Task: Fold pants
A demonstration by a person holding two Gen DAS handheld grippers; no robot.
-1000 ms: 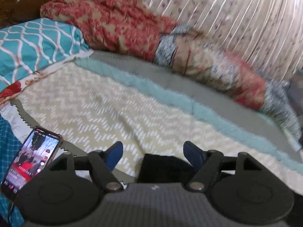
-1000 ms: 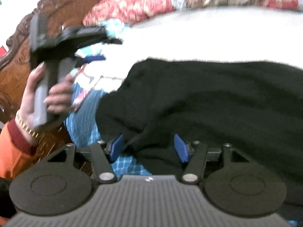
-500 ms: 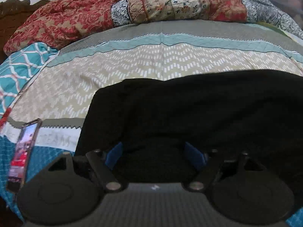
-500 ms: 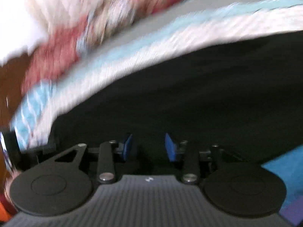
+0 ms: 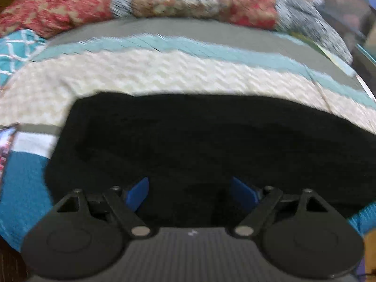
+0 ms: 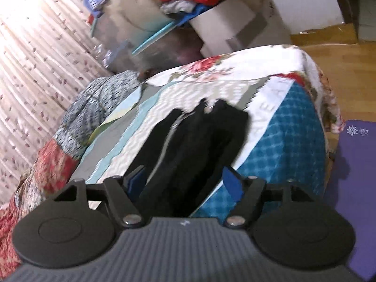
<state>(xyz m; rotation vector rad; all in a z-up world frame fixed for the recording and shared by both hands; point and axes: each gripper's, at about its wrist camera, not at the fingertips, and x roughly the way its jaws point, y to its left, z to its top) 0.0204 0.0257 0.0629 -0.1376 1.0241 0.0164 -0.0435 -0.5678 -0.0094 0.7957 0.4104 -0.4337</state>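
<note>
The bedspread (image 6: pixel 265 108) shows white-band letters, partly "VE"; the purple mat (image 6: pixel 359 155) bears an unreadable logo.

A bed (image 5: pixel 164 75) is seen, covered by a bedspread (image 6: pixel 270 108) banded in grey, pale teal, cream zigzag, white and checked blue, with a floral sheet (image 6: pixel 235 63) showing at its far end in the right wrist view. Black pants (image 5: pixel 211 141) are laid flat along the cream and blue bands, and a rumpled red, beige and blue patterned quilt (image 5: pixel 188 0) is heaped along the far side. At the left edge of the blurred left wrist view, what may be a phone (image 5: pixel 5 145) is laid on the bedspread.
</note>
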